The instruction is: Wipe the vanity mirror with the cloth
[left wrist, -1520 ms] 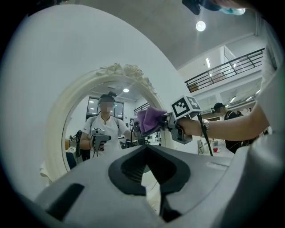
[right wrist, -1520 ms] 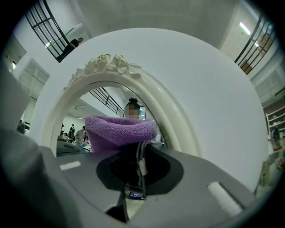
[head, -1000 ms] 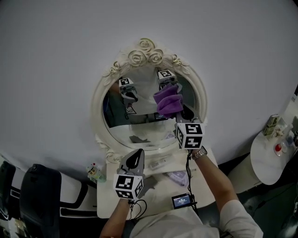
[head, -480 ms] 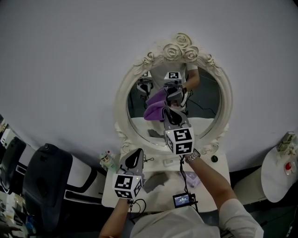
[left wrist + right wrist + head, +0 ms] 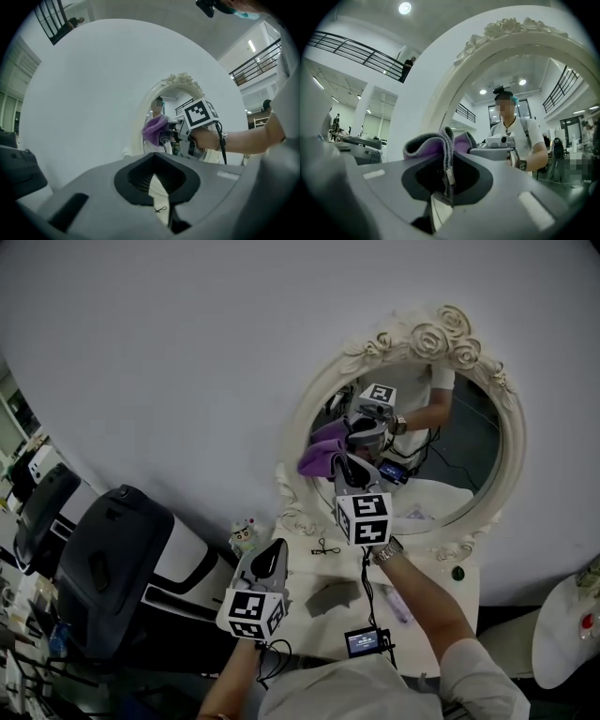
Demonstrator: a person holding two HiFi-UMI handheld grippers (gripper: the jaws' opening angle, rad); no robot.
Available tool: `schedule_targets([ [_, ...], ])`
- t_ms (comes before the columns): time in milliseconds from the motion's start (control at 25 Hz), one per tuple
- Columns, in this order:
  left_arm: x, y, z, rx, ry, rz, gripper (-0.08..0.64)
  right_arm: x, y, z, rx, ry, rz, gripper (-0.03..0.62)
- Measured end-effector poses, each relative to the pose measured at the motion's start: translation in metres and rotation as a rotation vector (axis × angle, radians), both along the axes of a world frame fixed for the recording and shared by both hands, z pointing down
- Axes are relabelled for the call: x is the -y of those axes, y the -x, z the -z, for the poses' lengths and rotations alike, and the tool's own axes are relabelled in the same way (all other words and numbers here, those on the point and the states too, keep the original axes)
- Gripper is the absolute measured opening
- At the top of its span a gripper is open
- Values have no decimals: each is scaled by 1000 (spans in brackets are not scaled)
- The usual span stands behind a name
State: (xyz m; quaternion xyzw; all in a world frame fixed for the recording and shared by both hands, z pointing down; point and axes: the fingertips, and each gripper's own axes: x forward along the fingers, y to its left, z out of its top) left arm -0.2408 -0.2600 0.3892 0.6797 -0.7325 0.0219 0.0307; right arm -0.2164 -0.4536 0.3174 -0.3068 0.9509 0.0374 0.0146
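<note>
Vanity mirror (image 5: 433, 337): oval, with a cream frame carved with roses. It stands upright at the back of a white table (image 5: 309, 570), in the upper right of the head view.

Right gripper (image 5: 340, 465): sits at centre frame and points at the left part of the glass. Its jaws are clamped on the purple cloth (image 5: 317, 454), and the right gripper view shows the fabric folded and pinched between them. The cloth bunches at the jaw tips in front of the left side of the glass. Contact with the glass cannot be confirmed.

Left gripper (image 5: 273, 551): sits lower and left of centre, over the front left of the table, well apart from the mirror. Its jaws are together with nothing between them.

Also noted: a black chair (image 5: 112, 563) at lower left and a small screen device (image 5: 364, 642) at the table's near edge.
</note>
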Motion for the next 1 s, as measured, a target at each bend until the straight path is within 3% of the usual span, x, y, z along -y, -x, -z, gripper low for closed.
schedule_targets([
  [200,-15,17,-9,-10,20,59,5,0,22,-3,16,14,7,49],
  [400,-15,15,-13,-9,22,55,4,4,23,-4,19,2,-8,49],
  [640,6,5,-9,-34,-2,12,5,16,3,-2,24,-11,-69,49],
  [1000,54,-41,-8,-44,-14,-142,5,40,-67,-8,-3,-33,-174,51],
])
